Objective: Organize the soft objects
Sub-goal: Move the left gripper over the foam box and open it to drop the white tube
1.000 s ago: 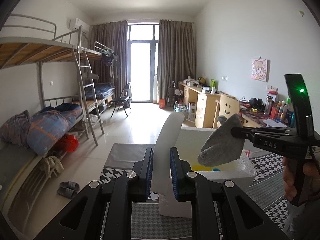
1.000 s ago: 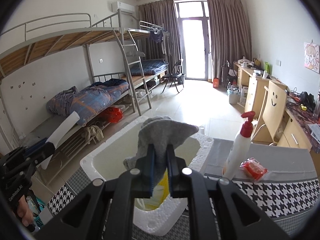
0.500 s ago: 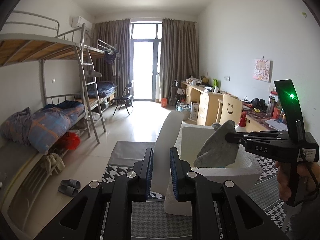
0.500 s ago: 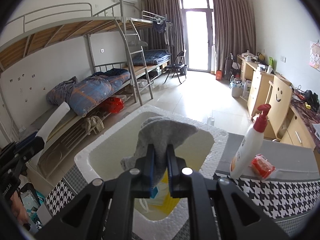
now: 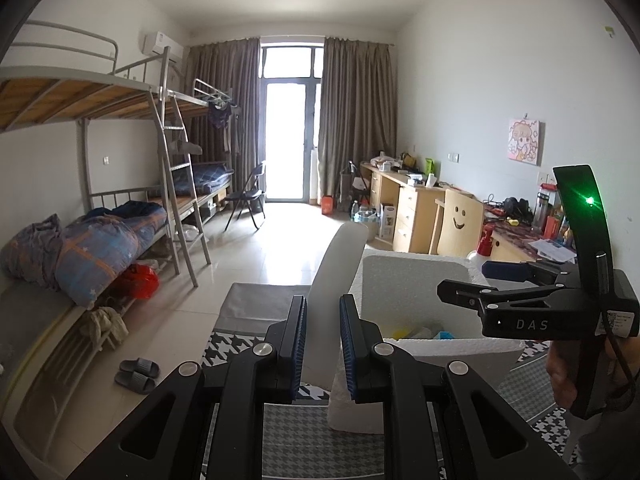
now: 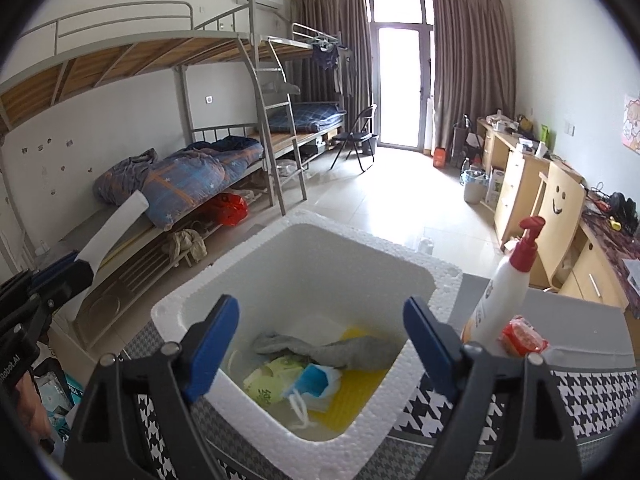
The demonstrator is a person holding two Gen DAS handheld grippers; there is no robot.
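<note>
A white foam box stands on the houndstooth cloth. A grey cloth lies loose inside it, on top of a blue-and-white face mask, a pale green item and a yellow mat. My right gripper hovers over the box with its jaws opening and nothing between them; the left wrist view shows it above the box. My left gripper is shut on a flat white foam lid, held upright to the left of the box.
A white pump bottle with a red top and a red packet stand right of the box on the table's houndstooth cloth. Bunk beds line the left wall and desks the right.
The right gripper's jaws have spread wide and let go of the grey cloth, which now lies in the foam box. The left gripper still holds the lid in the same place.
</note>
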